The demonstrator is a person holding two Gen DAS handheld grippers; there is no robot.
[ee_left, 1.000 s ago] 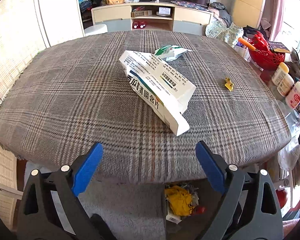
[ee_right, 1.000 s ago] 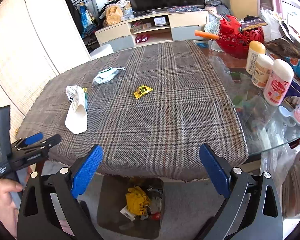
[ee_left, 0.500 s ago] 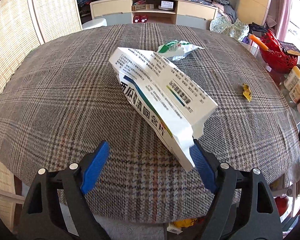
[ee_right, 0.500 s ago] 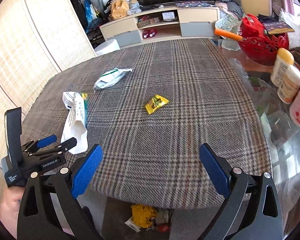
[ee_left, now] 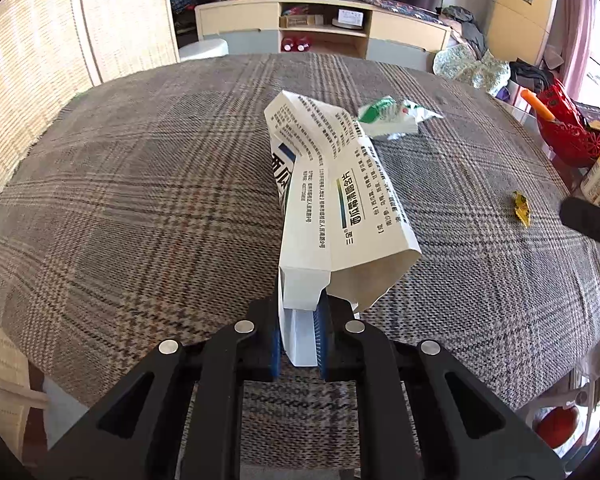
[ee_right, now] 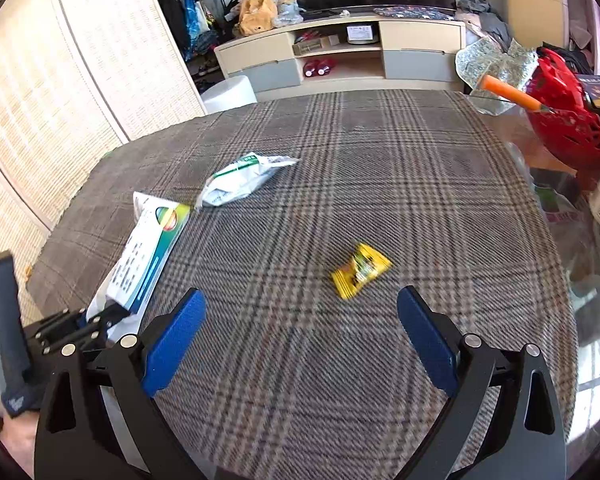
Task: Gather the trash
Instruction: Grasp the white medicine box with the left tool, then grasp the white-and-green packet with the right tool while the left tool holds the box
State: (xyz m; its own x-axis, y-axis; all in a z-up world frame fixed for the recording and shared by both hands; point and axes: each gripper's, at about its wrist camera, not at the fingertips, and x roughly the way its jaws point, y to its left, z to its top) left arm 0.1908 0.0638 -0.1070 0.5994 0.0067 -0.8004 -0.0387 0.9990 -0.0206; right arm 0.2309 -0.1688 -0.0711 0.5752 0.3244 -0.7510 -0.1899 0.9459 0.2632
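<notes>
Your left gripper pinches the near flap of a crushed white cardboard medicine box, thin, creased and printed with Chinese text, its far end seemingly resting on the woven grey plaid tablecloth. Nothing seems binned from this table yet: a crinkled white-and-green foil pouch lies just beyond the box, and a small shiny yellow wrapper sits well apart to the right. Your right gripper hangs spread wide and empty, the yellow wrapper just ahead between its blue ribbed pads.
</notes>
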